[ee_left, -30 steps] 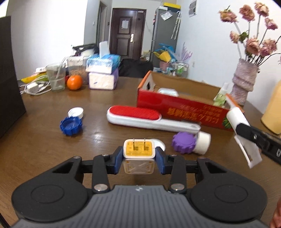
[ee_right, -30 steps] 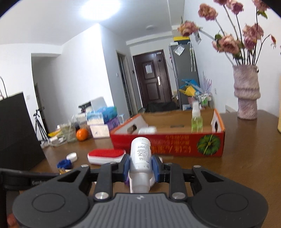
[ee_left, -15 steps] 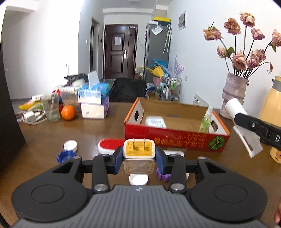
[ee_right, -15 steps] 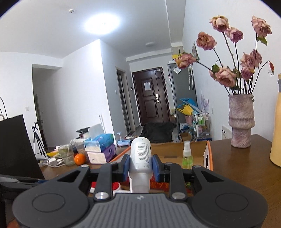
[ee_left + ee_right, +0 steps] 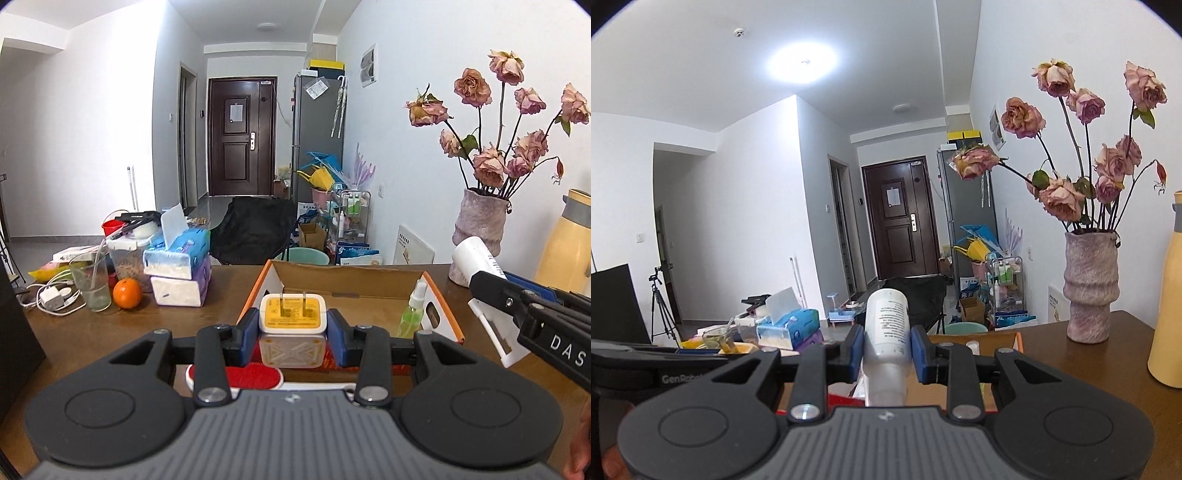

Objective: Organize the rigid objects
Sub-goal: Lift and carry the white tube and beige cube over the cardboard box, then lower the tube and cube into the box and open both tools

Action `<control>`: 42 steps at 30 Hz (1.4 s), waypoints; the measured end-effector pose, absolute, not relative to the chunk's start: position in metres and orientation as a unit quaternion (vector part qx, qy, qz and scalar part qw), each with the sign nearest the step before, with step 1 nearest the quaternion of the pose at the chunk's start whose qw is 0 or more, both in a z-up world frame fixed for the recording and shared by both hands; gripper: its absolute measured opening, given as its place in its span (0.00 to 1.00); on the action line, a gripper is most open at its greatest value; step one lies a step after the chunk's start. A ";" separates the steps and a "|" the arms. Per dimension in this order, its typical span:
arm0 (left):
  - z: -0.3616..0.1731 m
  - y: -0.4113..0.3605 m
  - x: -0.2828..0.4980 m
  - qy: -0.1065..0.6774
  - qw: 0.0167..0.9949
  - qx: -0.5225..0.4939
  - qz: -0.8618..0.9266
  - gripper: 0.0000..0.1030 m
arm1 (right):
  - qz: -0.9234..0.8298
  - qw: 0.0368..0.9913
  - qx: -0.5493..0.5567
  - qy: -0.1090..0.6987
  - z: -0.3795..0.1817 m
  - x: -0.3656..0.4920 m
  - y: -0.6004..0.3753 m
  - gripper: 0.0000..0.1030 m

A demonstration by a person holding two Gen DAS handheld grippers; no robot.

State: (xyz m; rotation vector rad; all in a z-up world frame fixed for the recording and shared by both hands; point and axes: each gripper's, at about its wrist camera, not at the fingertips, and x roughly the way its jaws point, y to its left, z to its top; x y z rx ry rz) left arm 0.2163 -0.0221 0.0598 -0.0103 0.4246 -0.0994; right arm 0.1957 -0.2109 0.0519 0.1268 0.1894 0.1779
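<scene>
Left hand-held gripper (image 5: 293,332) is clamping the yellow-faced charger (image 5: 293,319) above the table (image 5: 74,332), before the cardboard box (image 5: 354,286). Right hand-held gripper (image 5: 886,354) is gripping the white bottle (image 5: 887,328) aloft.

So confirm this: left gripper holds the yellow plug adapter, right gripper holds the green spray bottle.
Not quite. The left gripper does hold the plug adapter, but the right gripper holds a white bottle; the right wrist view shows it. The green spray bottle stands in the box.

Yellow-faced charger (image 5: 293,325) between left hand-held gripper (image 5: 293,334) pads, before red box (image 5: 351,291)
</scene>
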 end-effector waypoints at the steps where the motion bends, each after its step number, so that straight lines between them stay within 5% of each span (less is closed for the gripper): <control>1: 0.062 -0.024 0.221 0.211 0.976 -0.005 -0.049 0.39 | 0.087 0.990 0.063 0.094 0.054 0.199 -0.211 0.26; 21: 0.077 -0.051 0.313 0.224 0.974 0.006 -0.029 0.39 | 0.053 0.990 0.068 0.111 0.064 0.275 -0.224 0.26; 42: 0.002 -0.056 0.413 0.269 0.963 -0.008 -0.016 0.39 | 0.050 0.980 0.092 0.170 -0.003 0.364 -0.233 0.26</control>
